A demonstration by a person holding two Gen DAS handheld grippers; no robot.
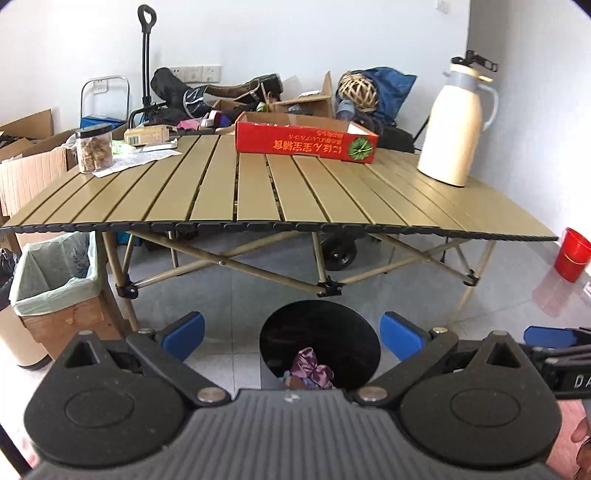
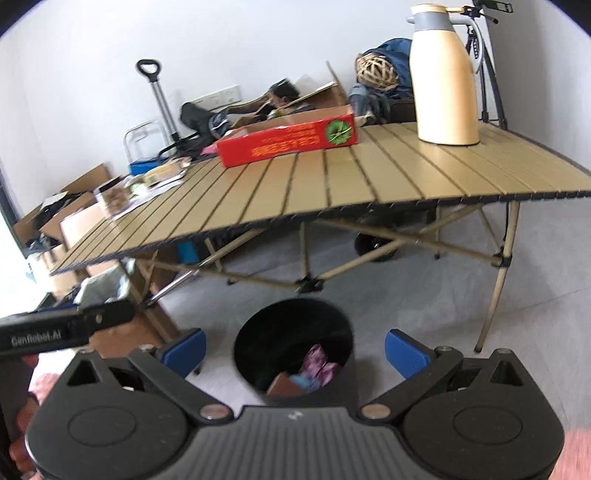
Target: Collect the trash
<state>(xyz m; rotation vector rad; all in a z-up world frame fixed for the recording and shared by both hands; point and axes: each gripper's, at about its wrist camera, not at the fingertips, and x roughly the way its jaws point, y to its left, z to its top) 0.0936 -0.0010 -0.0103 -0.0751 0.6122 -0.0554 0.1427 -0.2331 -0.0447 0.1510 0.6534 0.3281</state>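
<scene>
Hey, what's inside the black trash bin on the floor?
In the black trash bin lie crumpled purple wrappers, a brown piece and something blue between them. Its bottom is hidden by the tool body and shadow.

Slatted table (image 1: 221,192), red box (image 1: 306,142), jug (image 1: 456,129), jar (image 1: 94,148)

A plain white-walled room used as a makeshift storage and test space, not a furnished home. A folding camping worktop (image 1: 229,184) stands on a grey tiled floor (image 1: 424,295). Behind it, open cardboard boxes (image 1: 29,155), bags (image 1: 384,88) and a trolley handle (image 1: 147,22) are piled against the wall.
</scene>
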